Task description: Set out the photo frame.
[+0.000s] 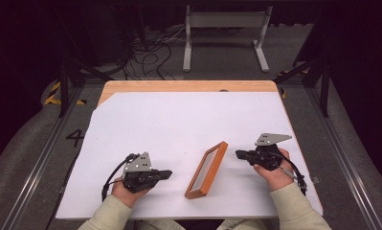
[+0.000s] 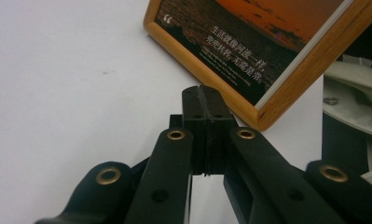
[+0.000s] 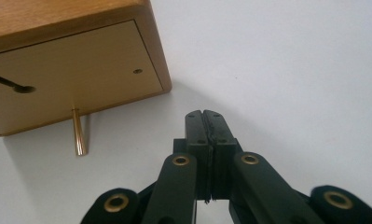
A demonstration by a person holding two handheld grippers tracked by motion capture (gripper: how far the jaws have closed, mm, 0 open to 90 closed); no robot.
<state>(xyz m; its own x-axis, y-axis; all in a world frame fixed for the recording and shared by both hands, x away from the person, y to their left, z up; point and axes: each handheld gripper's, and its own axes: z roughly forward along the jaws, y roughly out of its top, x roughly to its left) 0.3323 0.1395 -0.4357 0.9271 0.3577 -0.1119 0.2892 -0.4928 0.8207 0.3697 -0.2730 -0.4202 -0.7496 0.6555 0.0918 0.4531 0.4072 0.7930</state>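
Observation:
A wooden picture frame [image 1: 207, 168] stands tilted on the white table top [image 1: 179, 120], between my two grippers. The left gripper view shows its front [image 2: 211, 79], a dark sunset print with white writing. The right gripper view shows its plain back [image 3: 81, 70] and a brass peg [image 3: 79, 133] propping it up. My left gripper [image 1: 167, 174] is shut and empty, its tip [image 2: 203, 91] just short of the frame's lower corner. My right gripper [image 1: 239, 154] is also shut and empty, its tip [image 3: 205, 114] a little off the frame's back corner.
The white sheet covers a wooden table whose far edge [image 1: 188, 86] shows bare. Beyond it on the floor stand a grey metal stand [image 1: 224, 38] and loose cables [image 1: 150, 52]. A pale sleeve [image 2: 356, 88] lies behind the frame in the left gripper view.

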